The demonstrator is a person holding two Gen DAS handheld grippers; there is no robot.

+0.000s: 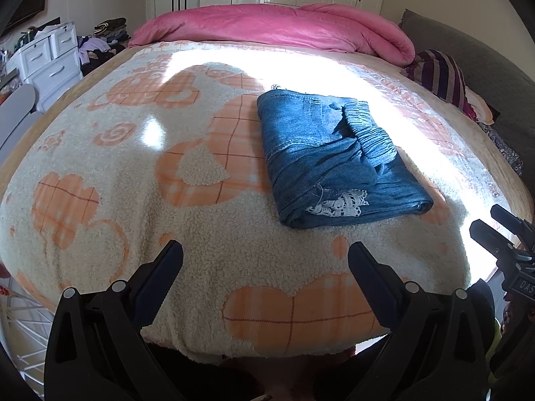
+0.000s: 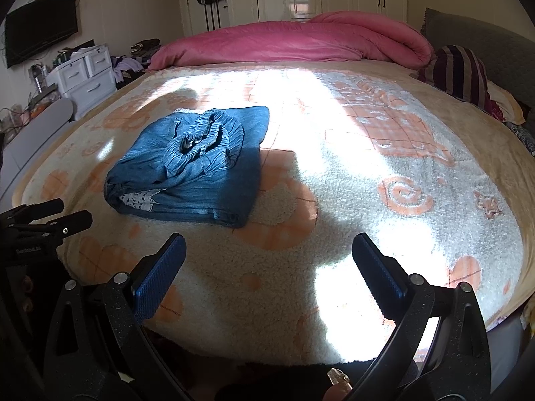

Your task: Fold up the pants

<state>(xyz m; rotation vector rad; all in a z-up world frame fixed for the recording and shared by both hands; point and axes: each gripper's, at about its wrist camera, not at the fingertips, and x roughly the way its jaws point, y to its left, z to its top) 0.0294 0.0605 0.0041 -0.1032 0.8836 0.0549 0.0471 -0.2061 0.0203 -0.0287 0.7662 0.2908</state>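
Blue denim pants (image 1: 337, 160) lie folded into a compact rectangle on the bed, elastic waistband on top and white lace trim at the near edge. In the right wrist view the same pants (image 2: 190, 167) sit left of centre. My left gripper (image 1: 265, 250) hovers open over the blanket, short of the pants' near edge, with nothing between its fingers. My right gripper (image 2: 269, 245) is open too, empty, to the right of the bundle and nearer than it. Each gripper shows at the edge of the other's view: the right gripper (image 1: 501, 230), the left gripper (image 2: 63, 217).
A cream fleece blanket with orange check shapes (image 1: 133, 167) covers the bed. A pink duvet (image 1: 274, 26) is bunched along the far side. A striped pillow (image 1: 441, 73) and grey headboard (image 1: 485, 63) are at right. White drawers (image 1: 50, 56) and clothes piles stand at left.
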